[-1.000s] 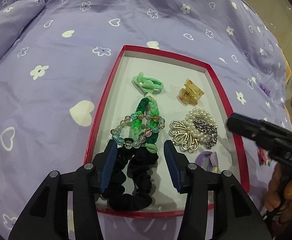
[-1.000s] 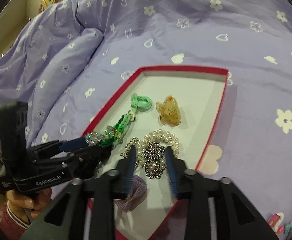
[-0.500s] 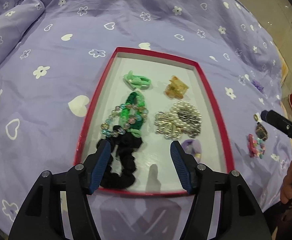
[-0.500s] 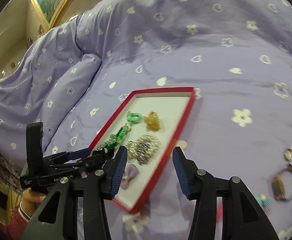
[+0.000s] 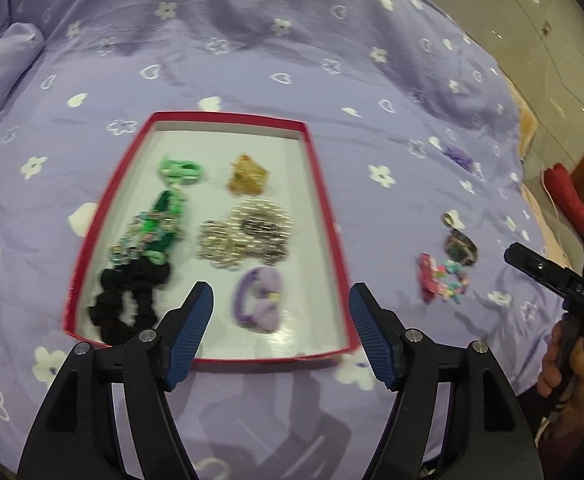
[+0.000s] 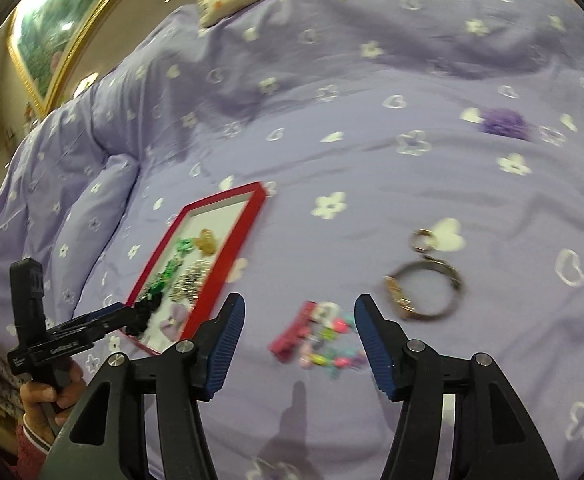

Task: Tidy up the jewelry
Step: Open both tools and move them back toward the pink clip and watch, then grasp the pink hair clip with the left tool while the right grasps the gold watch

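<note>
Beads of the colourful bracelet [image 6: 324,338] lie on the bed just ahead of the right gripper [image 6: 300,332], nearer it than the left gripper [image 5: 280,320]; both jaws opening, empty.

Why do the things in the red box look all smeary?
Left wrist view: the camera is moving, so the red box and the pearl bracelet blur. Right wrist view: the colourful bead bracelet smears too, and the fisheye lens bends the purple bedspread.

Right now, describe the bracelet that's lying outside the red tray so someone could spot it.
On the purple bedspread, look right of the red tray. The dark bracelet lies just beyond the colourful hair clips: the only large open ring there, with a small gold ring attached.
</note>
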A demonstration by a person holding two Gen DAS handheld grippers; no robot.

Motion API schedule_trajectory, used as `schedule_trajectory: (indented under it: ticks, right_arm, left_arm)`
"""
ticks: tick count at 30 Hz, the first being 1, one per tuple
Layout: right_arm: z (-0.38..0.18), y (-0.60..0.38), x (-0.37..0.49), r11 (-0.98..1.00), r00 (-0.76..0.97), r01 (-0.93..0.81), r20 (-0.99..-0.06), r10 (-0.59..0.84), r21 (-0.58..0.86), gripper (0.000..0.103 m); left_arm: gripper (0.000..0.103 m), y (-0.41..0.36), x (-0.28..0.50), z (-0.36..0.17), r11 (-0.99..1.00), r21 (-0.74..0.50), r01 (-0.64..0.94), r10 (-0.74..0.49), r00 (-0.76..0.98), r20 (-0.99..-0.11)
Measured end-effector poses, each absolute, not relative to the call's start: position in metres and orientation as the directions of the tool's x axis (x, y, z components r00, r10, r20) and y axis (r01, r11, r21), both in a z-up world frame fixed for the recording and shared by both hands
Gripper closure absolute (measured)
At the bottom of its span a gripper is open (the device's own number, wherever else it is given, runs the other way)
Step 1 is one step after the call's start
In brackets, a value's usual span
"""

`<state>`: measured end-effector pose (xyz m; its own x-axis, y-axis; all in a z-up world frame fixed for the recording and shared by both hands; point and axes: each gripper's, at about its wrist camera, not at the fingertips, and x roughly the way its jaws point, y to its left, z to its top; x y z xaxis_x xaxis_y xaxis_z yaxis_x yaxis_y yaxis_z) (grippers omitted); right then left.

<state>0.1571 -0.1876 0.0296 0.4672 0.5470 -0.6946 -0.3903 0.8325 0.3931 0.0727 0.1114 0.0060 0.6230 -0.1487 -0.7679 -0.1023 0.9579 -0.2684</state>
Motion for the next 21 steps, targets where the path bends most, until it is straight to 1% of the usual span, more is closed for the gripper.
schedule_trajectory:
  ticks: [13, 17, 21]
  right_arm:
    - [0.014, -0.246, 0.143, 0.869, 0.499, -0.294, -0.712, 0.494, 0.398, 0.043]
    - [0.015, -0.251, 0.144, 0.87, 0.51, -0.305, -0.704, 0.493, 0.388, 0.043]
    - [0.019, -0.245, 0.148, 0.867, 0.513, -0.35, -0.701, 0.495, 0.356, 0.043]
  left_arm:
    - [0.033, 0.037, 0.084, 0.007, 0.967, -0.251, 0.045, -0.229, 0.581, -0.781]
    - [0.033, 0.016, 0.089, 0.005, 0.968, -0.237, 0.085, -0.243, 0.569, -0.786]
    - [0.033, 0.002, 0.097, 0.001, 0.966, -0.232, 0.113, -0.255, 0.555, -0.792]
